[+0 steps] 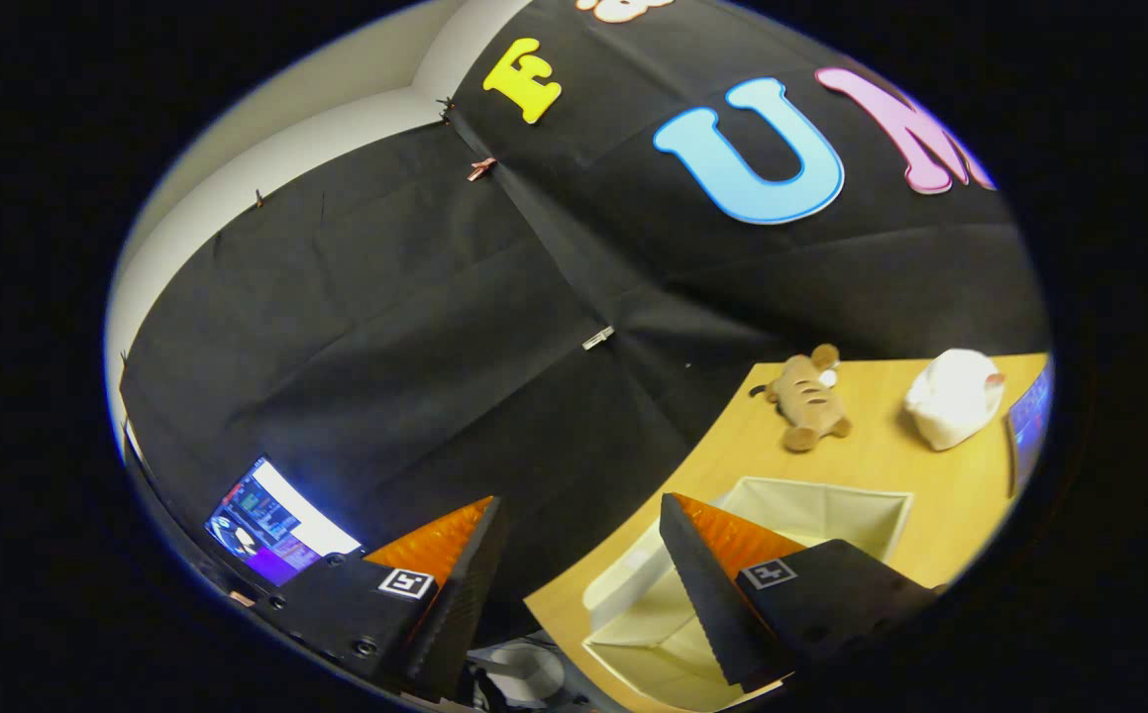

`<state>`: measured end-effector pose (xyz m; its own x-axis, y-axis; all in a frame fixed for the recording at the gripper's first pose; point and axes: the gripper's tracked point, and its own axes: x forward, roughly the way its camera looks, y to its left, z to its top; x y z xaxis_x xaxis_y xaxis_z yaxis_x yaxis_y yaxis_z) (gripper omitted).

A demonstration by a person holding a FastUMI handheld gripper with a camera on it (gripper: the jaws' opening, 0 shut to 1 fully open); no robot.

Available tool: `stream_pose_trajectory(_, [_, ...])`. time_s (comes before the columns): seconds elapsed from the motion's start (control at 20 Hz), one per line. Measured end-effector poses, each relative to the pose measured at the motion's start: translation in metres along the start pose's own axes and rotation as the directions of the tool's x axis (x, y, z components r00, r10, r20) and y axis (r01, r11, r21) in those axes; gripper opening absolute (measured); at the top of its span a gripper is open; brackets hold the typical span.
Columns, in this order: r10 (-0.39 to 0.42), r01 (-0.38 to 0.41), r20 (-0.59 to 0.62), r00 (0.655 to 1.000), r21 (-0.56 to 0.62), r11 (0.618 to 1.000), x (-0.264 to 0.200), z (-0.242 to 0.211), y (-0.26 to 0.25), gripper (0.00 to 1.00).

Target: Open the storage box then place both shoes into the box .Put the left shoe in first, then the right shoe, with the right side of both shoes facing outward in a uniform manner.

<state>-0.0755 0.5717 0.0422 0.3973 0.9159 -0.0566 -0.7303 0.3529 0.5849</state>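
Observation:
My gripper (578,515) is open, its two fingers spread wide with nothing between them, and it is held tilted high above the table. A cream fabric storage box (811,510) stands on the wooden table below, partly behind my right finger (722,584). The box is open at the top and what I see of its inside holds nothing. Something white and grey (524,673) lies low between the fingers, too cut off to identify.
A brown striped plush toy (808,399) and a white plush toy (952,396) lie on the wooden table (881,456) beyond the box. A lit screen (271,523) stands off past my left finger, another screen (1029,421) at the table's far side. Black cloth walls close the booth.

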Motion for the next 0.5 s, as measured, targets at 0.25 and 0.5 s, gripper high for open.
stream_pose_trajectory(0.25, [-0.206,0.206,0.013,0.979,-0.069,0.976,-0.077,-0.01,-0.063,0.97])
stream_pose_trajectory(0.5, [-0.473,0.466,-0.037,0.88,-0.12,0.877,-0.166,-0.048,-0.16,0.97])
